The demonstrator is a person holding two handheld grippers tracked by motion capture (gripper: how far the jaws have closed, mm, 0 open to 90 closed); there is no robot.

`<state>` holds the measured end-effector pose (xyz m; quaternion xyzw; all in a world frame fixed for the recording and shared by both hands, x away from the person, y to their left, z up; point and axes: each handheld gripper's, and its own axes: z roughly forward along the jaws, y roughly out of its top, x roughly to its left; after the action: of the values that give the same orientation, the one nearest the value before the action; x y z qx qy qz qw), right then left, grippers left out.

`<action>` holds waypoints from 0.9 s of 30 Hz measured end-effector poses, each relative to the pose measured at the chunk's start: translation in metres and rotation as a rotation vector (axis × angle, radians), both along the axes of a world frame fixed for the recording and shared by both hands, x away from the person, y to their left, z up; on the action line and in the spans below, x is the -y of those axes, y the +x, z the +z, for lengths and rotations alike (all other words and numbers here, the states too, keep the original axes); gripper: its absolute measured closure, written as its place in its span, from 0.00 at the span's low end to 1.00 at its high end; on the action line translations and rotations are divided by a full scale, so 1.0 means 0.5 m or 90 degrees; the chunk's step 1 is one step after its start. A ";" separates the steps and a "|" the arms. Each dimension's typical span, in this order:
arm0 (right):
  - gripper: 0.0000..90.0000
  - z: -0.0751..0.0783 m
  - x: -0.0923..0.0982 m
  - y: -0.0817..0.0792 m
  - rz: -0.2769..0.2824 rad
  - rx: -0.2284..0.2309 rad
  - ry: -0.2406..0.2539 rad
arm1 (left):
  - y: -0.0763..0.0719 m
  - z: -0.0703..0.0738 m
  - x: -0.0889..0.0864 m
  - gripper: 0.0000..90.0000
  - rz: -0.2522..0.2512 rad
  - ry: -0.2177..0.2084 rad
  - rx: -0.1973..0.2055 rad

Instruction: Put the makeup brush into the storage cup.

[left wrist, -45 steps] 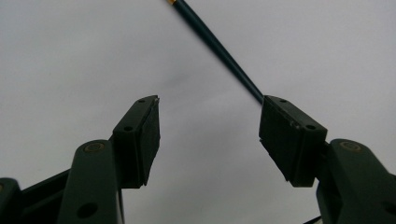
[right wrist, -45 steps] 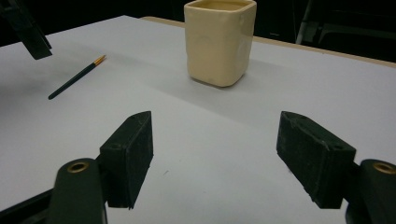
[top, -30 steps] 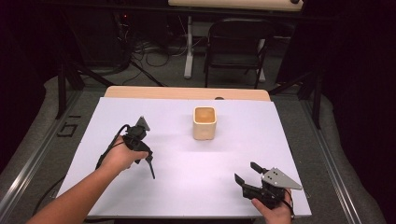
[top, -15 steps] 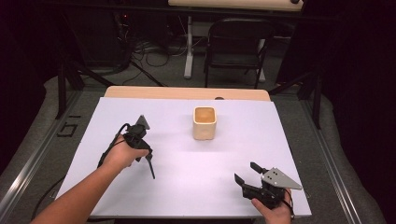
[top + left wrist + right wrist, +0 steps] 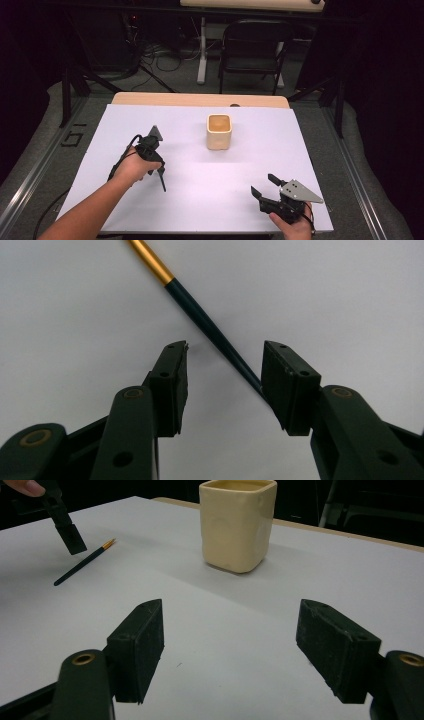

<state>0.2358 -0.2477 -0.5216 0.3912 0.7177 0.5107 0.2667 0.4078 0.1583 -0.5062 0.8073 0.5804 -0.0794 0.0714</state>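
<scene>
Down on the white table (image 5: 210, 200): a thin dark brush (image 5: 210, 330) with a gold ferrule, lying flat between the half-parted pads of the left gripper (image 5: 224, 372), just closing, not yet clamped. Off to the right, the right gripper (image 5: 230, 640), spread wide and holding nothing. Beyond, upright and well apart from the brush, a cream cup (image 5: 219, 131).

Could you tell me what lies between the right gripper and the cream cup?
Nothing: in the right gripper view, bare white table runs from the right gripper to the cream cup. The brush lies off to the side.
</scene>
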 end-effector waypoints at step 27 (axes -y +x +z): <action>0.30 0.001 0.001 -0.001 0.001 -0.002 0.000 | -0.003 -0.031 0.016 0.66 -0.012 0.017 -0.026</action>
<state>0.2355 -0.2480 -0.5213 0.3912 0.7183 0.5105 0.2654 0.4065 0.1503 -0.5219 0.8116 0.5754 -0.0887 0.0483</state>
